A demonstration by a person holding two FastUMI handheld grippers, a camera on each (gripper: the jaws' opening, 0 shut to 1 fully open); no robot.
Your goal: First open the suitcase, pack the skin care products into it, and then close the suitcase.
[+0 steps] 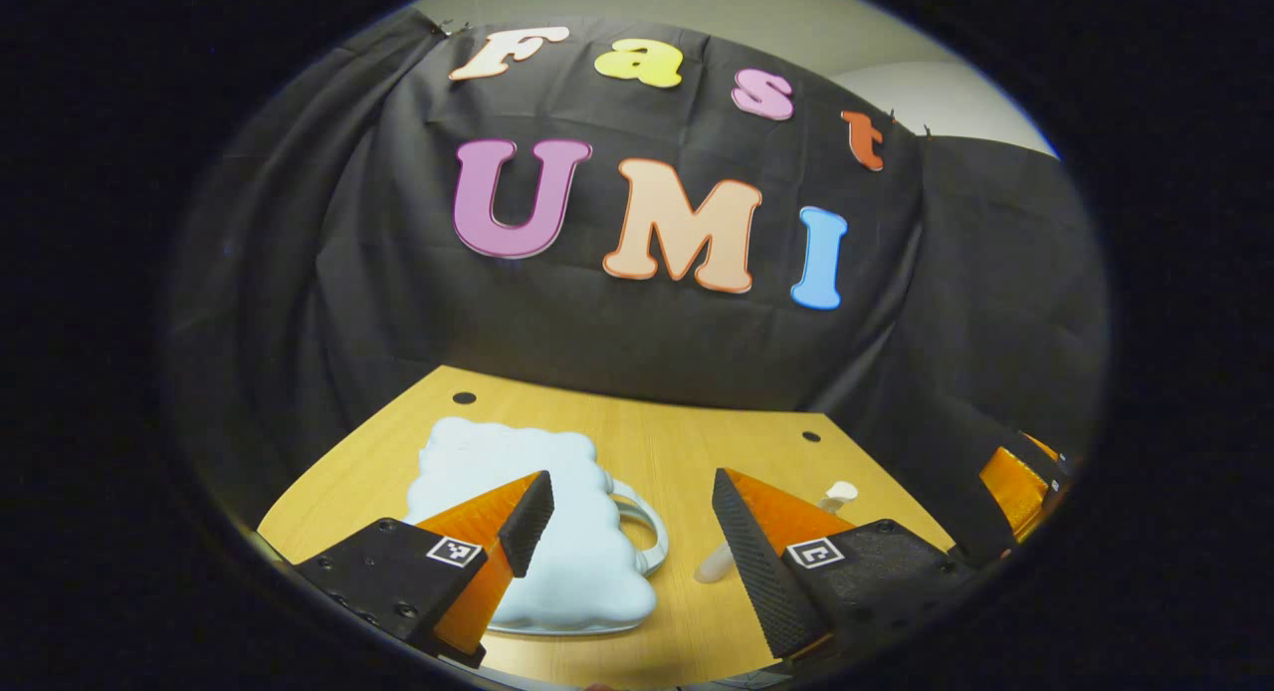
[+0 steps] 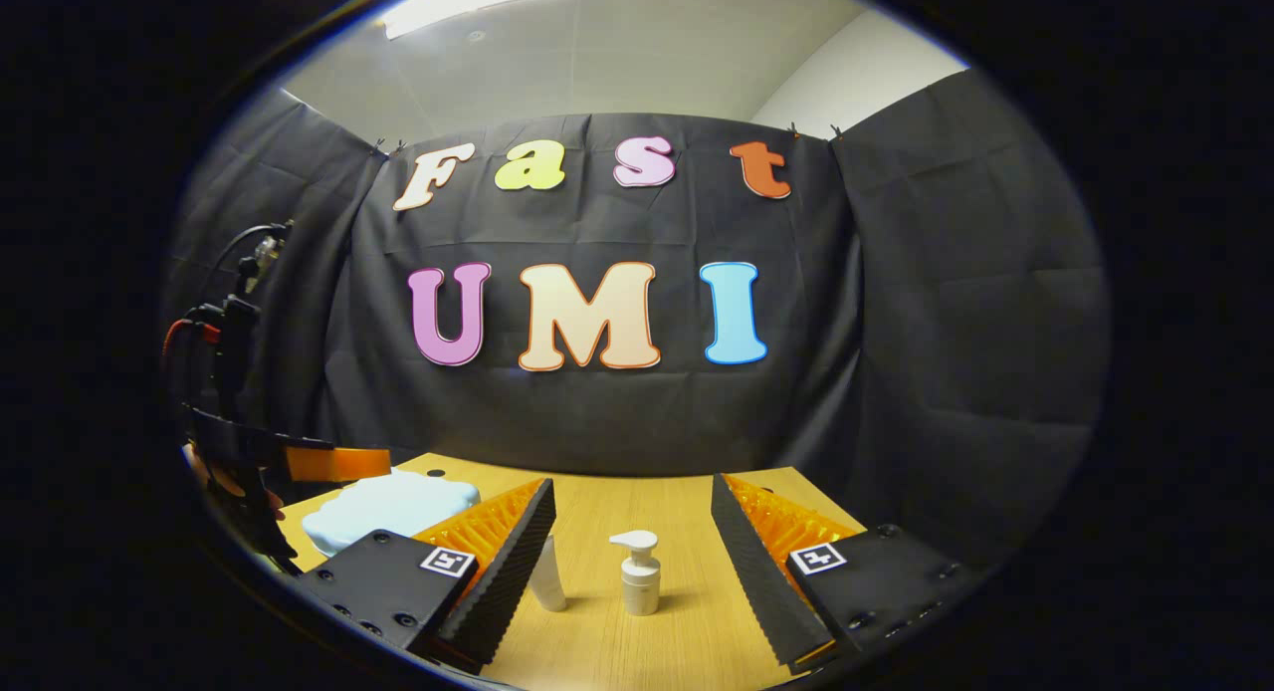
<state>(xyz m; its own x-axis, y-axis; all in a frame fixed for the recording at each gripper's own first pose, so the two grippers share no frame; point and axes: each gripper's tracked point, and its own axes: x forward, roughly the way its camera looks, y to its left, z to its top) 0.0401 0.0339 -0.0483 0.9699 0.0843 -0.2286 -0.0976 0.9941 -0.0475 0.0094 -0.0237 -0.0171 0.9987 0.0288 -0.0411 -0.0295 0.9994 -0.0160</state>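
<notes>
Nearest in the left gripper view, the left gripper [image 1: 629,532] hangs just above the worktop [image 1: 687,442] with its fingers spread wide apart and nothing between them. Just beyond its left finger lies the suitcase [image 1: 557,532], a pale blue, cloud-edged case lying flat and closed, its white handle [image 1: 642,532] turned toward the gap between the fingers. Past the other finger, a tube [image 1: 719,564] lies on the wood and the top of a pump bottle [image 1: 839,493] peeks over the finger's edge. In the right gripper view, the right gripper [image 2: 632,542] is likewise open and empty, low over the worktop. Between its fingers stands the pump bottle [image 2: 639,574], upright, with the tube [image 2: 547,576] just beside it, partly behind the left finger. Farther left the suitcase [image 2: 393,507] sits near the worktop's edge, and the left gripper, held in a hand [image 2: 234,482], hovers beside it.
</notes>
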